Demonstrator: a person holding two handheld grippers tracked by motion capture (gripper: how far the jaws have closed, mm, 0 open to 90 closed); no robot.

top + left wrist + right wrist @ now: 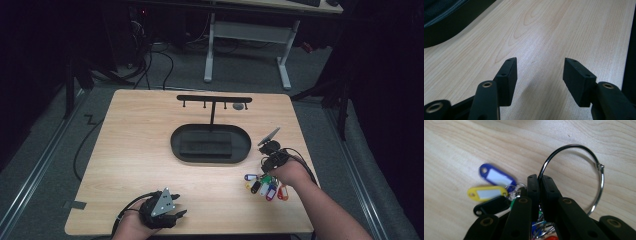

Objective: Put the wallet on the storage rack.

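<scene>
Here, the right tool (539, 178) is pinching the large metal ring (584, 167) of a bunch of coloured key tags (264, 185), lying on the table (145, 145) near its right edge, just beside the black oval tray (176, 141). Left tool (539, 72) is hovering wide open and holding nothing over bare wood.

A large thin metal ring (584, 167) carries a bunch of plastic key tags (266, 185): blue (496, 177), yellow (487, 193) and black (492, 205) ones with white label windows, plus green, purple and red ones. The tags lie fanned flat on the counter (150, 150) at about 4 o'clock from its middle. The ring tilts up, pinched at its left side in the right tool (539, 180)
</scene>
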